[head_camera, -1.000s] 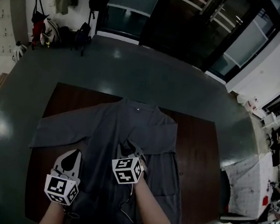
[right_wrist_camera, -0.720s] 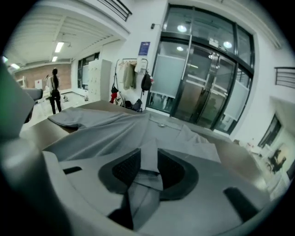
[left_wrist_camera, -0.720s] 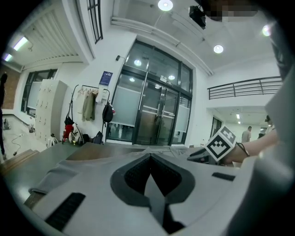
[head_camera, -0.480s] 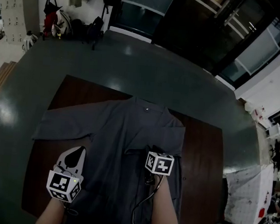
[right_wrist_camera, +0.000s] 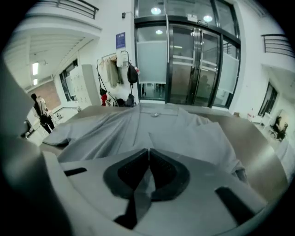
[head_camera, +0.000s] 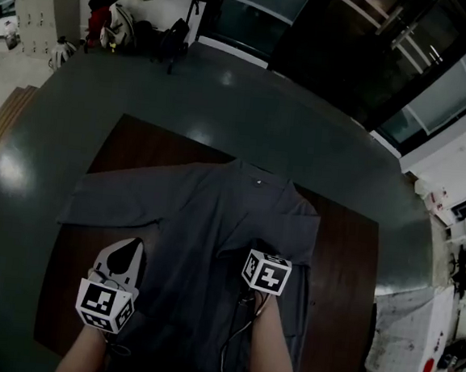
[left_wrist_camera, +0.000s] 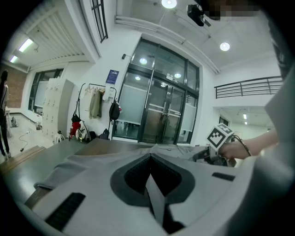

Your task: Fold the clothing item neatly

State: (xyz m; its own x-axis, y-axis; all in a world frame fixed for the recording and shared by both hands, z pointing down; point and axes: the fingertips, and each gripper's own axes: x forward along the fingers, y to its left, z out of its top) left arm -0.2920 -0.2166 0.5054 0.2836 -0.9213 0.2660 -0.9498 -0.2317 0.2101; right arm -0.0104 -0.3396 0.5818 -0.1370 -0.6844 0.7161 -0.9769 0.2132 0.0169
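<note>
Your right tongs point(right_wrist_camera: 148, 151) have slid rightward over the grey shirt point(head_camera: 206, 219) and just closed on its fabric. Your left tongs point(left_wrist_camera: 150, 157) pinch the shirt's left edge; it lies spread on the brown worktop point(head_camera: 135, 144).

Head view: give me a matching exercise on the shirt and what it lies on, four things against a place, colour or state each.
Things:
1. sleeve on the picture's left
2. sleeve on the picture's right
3. collar
4. table

Descriptions:
A. folded inward
B. dark brown
C. spread flat, pointing outward
D. at the far end, away from the person

Pairs: 1-C, 2-A, 3-D, 4-B
</note>
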